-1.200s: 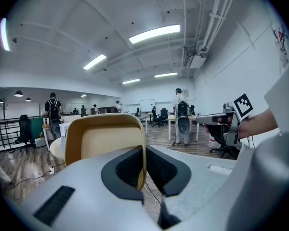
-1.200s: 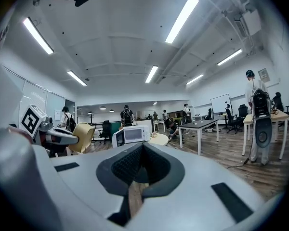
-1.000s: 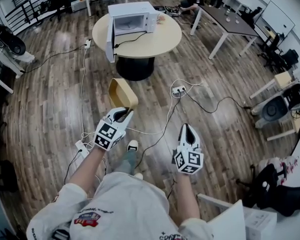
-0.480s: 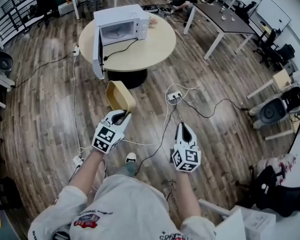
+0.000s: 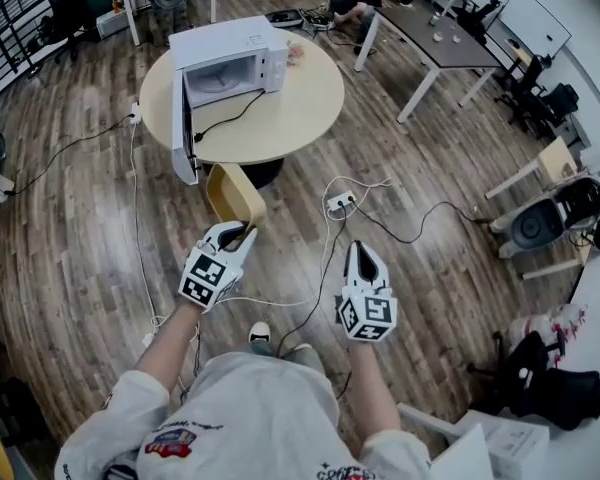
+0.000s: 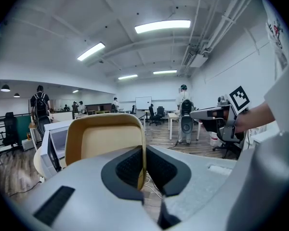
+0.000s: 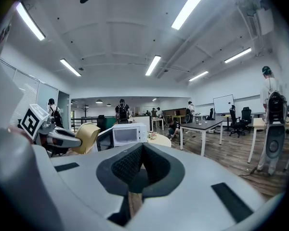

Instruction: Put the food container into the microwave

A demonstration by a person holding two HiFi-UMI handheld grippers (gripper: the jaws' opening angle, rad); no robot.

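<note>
"Where is the food container (image 5: 233, 193)?"

"In the air, over the wooden floor (image 5: 80, 228), just short of the round tabletop (image 5: 300, 98). The left claw (image 5: 242, 230) carries it. It's a tan, rounded-corner tub tipped up on its side, with the open side turned towards the left claw's camera."

"How is it gripped?"

"In the left gripper view the two jaws are clenched on one thin side wall of the food container (image 6: 103, 138), one pad inside the tub and one outside."

"And the microwave (image 5: 225, 58)?"

"It's white and sits on the tabletop, well ahead of both claws. Its door (image 5: 180, 128) is swung wide open at the left, and the cavity looks empty."

"The right claw (image 5: 360, 253)?"

"It's held beside the left one, well apart from it, above the cables (image 5: 320, 268) on the floor. In its own view the jaws are pressed together at the tips with nothing between them, and the microwave (image 7: 126, 134) shows beyond them."
</note>
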